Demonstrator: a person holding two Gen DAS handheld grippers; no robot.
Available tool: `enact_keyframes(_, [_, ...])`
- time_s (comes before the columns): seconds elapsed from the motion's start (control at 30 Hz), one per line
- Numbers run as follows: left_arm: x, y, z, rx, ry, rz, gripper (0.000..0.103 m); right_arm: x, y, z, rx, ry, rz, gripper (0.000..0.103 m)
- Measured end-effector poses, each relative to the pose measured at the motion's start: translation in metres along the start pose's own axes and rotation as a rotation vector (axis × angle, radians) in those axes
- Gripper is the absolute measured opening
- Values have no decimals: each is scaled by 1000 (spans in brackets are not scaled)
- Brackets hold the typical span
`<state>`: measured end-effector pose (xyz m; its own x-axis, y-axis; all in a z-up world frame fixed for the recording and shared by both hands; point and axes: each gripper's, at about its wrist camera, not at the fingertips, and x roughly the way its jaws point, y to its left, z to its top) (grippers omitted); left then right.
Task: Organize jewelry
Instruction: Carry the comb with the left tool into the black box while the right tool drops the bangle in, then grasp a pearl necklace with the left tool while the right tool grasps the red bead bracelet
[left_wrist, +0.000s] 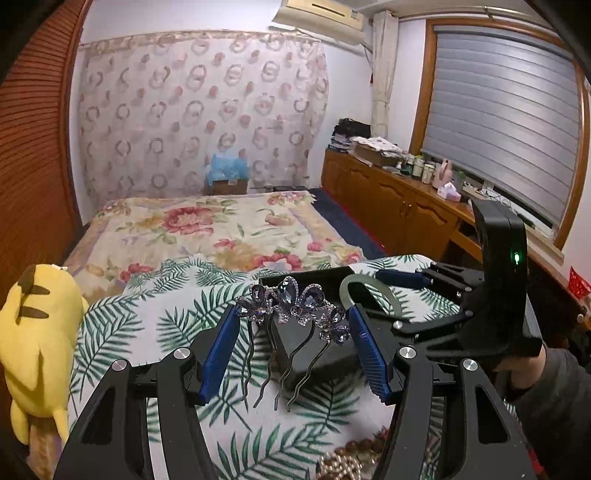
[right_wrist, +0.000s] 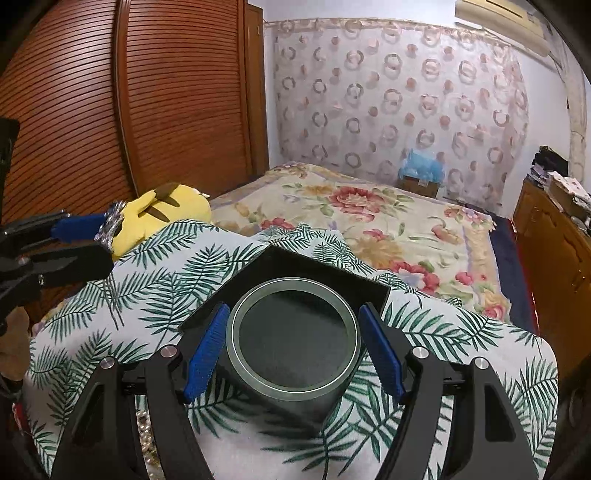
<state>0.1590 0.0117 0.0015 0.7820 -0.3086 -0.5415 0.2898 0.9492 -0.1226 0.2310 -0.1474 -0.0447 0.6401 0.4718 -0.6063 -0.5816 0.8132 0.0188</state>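
Holding a hair comb (left_wrist: 291, 306) in the left tool (left_wrist: 291, 354) and a bangle (right_wrist: 293, 334) in the right tool (right_wrist: 293, 347), both hover at frame centre over the black tray (right_wrist: 295, 266). Nothing sits in it yet; beads (left_wrist: 351, 461) at lower right wait too.

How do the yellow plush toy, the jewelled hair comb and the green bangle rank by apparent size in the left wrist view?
1. yellow plush toy
2. jewelled hair comb
3. green bangle, partly hidden, so its place is unsure.

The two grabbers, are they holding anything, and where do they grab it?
The left gripper holds the jewelled hair comb by its two ends. The right gripper holds the green bangle by opposite sides of its rim.
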Motion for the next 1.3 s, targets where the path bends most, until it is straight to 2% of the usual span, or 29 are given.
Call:
enact_keyframes(0.13, [17, -1, 11, -1, 18, -7, 59, 1, -5, 2, 19, -1, 8, 80])
enact_keyframes(0.27, [34, -5, 16, 8, 41, -11, 59, -11, -16, -3, 42, -13, -1, 80])
enact_keyframes(0.4, [56, -14, 18, 24, 78, -18, 59, -26, -33, -17, 70, -17, -51, 80])
enact_keyframes(0.57, [80, -27, 19, 42, 113, -23, 59, -43, -53, -33, 116, -33, -63, 80])
enact_keyframes(0.8, [108, -36, 16, 61, 180, -21, 60, -58, -59, -49, 129, -52, -65, 80])
enact_keyframes(0.93, [103, -32, 16, 47, 169, -25, 69, -63, -61, -54, 145, -59, -58, 80])
enact_keyframes(1.3, [52, -27, 11, 69, 111, -3, 69, -83, -38, -72, 151, -58, -49, 80])
